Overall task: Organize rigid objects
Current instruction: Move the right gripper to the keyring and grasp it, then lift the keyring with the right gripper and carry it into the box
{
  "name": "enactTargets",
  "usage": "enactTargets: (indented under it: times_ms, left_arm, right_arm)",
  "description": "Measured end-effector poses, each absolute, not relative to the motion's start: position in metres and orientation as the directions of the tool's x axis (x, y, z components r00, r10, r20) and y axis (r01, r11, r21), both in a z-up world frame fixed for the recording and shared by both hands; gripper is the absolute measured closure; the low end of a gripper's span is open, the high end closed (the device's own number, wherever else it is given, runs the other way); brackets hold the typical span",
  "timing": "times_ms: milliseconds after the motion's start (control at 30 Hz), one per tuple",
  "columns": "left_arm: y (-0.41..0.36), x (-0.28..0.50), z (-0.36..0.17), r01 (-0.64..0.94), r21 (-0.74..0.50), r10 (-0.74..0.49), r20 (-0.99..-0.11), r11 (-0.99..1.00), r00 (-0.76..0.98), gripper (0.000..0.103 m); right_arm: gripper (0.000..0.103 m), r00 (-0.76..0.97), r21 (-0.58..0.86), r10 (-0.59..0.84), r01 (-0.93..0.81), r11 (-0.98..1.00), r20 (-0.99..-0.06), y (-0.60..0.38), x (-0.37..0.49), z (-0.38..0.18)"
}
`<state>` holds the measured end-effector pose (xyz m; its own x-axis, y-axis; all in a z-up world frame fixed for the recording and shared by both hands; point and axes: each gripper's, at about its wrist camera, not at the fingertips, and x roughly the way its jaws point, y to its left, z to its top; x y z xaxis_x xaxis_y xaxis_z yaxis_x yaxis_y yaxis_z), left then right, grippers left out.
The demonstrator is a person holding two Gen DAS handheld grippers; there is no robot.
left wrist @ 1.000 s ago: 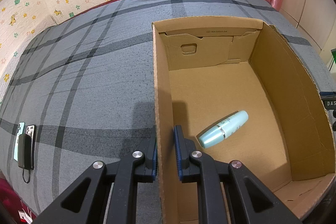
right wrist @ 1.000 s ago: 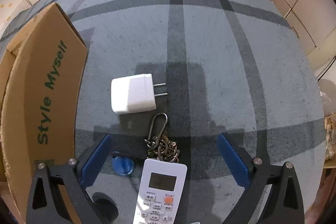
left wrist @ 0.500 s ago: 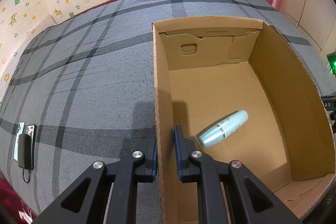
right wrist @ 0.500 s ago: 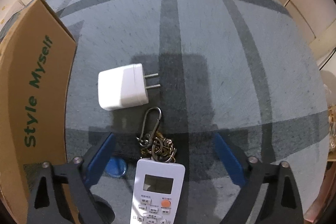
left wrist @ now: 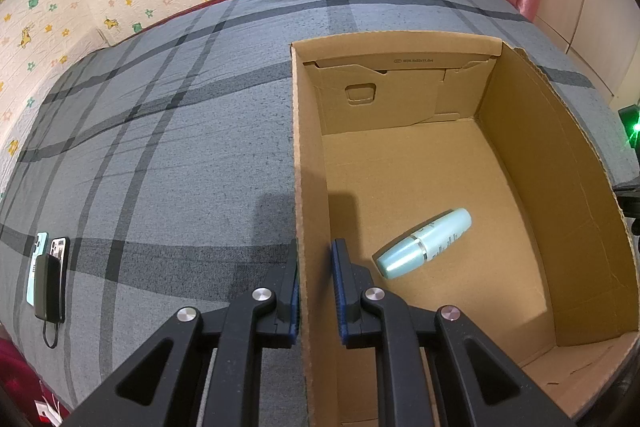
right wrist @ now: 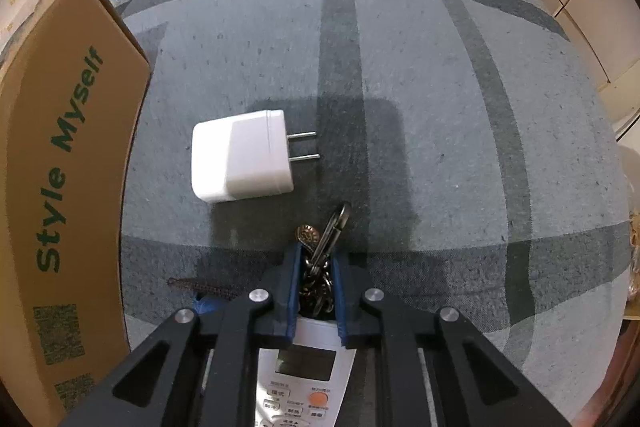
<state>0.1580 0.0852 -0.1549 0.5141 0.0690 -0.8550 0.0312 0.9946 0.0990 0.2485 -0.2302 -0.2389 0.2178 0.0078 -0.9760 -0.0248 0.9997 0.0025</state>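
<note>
Cardboard box (right wrist: 60, 155) printed "Style Myself", left claw (left wrist: 315, 291) clamping its wall, right claw (right wrist: 316, 279) pinching keychain (right wrist: 320, 259)

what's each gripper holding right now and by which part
Left gripper clamps the cardboard box by its near side wall. Right gripper is shut on the key bunch, around its rings.
</note>
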Motion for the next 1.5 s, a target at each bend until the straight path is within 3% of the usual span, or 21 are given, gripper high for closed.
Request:
enactTargets:
  times_ms: [200,1500]
  left_arm:
    - [0.085,0.158,-0.155,0.03,0.099,0.07,-0.855,0.995,0.514,0.089]
    - [0.085,0.157,-0.154,0.029,0.095,0.067,-0.855,0.995,0.515,0.089]
  right_arm:
    - [0.093,0.247,0.002,0.011,-0.035,0.999,-0.969,-0.228,0.238,-0.224]
    - [0.094,0.426,-0.017,0.036,-0.119,0.993,-0.904,-0.194,0.226,-0.081]
